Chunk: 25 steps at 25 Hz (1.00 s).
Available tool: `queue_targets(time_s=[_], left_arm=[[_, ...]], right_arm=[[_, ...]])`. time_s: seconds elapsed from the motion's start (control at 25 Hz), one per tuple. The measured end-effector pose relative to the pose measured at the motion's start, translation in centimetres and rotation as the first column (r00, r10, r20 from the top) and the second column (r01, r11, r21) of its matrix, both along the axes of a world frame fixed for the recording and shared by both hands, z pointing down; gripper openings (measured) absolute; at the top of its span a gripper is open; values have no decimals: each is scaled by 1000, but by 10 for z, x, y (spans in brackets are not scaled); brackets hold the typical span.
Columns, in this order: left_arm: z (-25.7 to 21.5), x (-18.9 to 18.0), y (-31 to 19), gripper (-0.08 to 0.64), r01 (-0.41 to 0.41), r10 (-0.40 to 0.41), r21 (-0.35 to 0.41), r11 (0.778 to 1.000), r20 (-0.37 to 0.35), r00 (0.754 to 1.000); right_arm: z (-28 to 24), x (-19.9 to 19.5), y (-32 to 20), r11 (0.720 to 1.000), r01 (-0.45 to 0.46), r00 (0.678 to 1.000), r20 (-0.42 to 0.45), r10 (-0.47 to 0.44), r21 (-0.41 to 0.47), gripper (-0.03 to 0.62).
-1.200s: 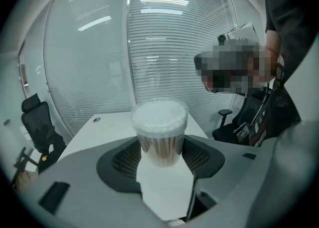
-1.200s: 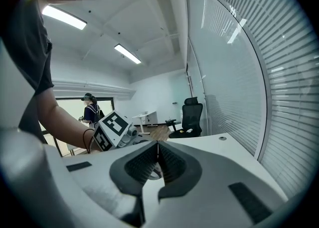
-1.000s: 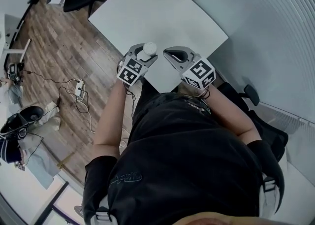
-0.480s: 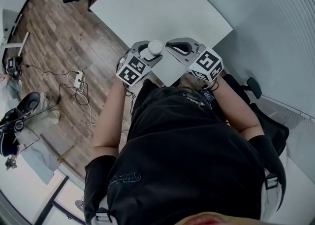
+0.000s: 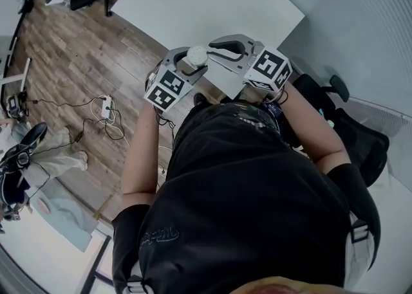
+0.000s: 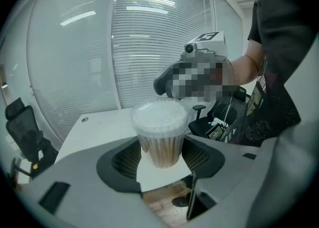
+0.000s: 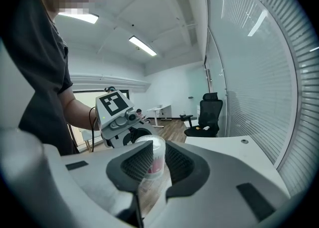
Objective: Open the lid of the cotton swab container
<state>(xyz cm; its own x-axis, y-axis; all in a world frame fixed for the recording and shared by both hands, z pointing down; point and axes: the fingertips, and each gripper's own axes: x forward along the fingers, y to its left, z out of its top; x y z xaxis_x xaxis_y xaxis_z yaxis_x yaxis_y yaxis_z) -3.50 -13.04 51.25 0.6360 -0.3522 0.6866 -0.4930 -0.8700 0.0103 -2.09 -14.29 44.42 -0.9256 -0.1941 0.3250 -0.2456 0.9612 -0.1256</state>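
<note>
Over the near edge of the white table (image 5: 193, 3), a black office chair (image 7: 207, 114) beyond, my left gripper (image 6: 162, 148) is clamped round the cotton swab container (image 6: 160, 122), held in the air. It's a clear tub, white tips on top, tan sticks below. My right gripper (image 7: 155, 164) has just been opening; its jaws stand slightly apart, the container's top in the gap.

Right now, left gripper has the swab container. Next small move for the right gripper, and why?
Probably ease the right gripper a little further over the lid. The left gripper clamps the cotton swab container, lid apparently on; the right gripper's jaws have just been opening and the container's top lies between them, not gripped yet.
</note>
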Motion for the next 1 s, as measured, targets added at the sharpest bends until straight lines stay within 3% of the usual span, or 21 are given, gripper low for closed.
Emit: queue_targets(time_s=[0.52, 1.0], left_arm=[[-1, -32, 33, 265, -109, 108, -15, 994, -20, 994], [1, -49, 47, 265, -149, 148, -28, 988, -34, 988]], right_arm=[[-5, -52, 46, 998, 43, 999, 25, -42, -37, 201], [4, -77, 56, 999, 17, 1000, -2, -17, -29, 236]])
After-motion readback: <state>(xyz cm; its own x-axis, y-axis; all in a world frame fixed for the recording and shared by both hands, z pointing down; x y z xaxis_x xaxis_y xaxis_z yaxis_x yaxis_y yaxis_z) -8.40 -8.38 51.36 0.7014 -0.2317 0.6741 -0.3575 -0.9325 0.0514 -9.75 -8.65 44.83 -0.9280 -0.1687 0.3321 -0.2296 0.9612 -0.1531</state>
